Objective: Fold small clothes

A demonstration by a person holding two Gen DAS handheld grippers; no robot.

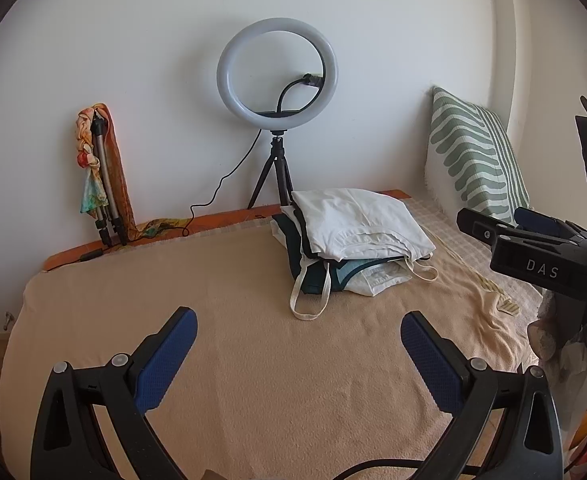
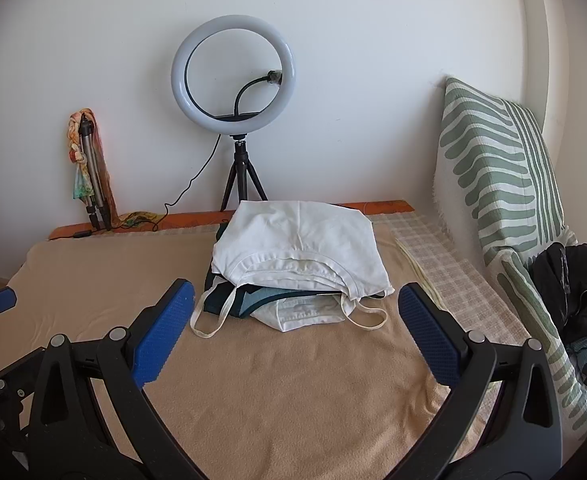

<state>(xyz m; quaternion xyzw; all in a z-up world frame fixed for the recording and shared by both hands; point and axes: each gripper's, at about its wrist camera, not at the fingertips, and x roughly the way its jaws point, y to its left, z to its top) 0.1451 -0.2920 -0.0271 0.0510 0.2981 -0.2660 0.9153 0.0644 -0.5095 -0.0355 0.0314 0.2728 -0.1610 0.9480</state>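
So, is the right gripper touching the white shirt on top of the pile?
Apart. In the right wrist view the right gripper is open, and bare beige blanket shows between its fingertips and the white shirt.

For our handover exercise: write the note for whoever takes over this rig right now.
Left gripper: open, empty, over the beige blanket.
Right gripper: open, empty, just short of the stack.
Stack: folded clothes at the blanket's far end, white top uppermost, straps trailing in front.
Done: those pieces look folded.
Left: dark clothes heaped by the cushion, seemingly unfolded.
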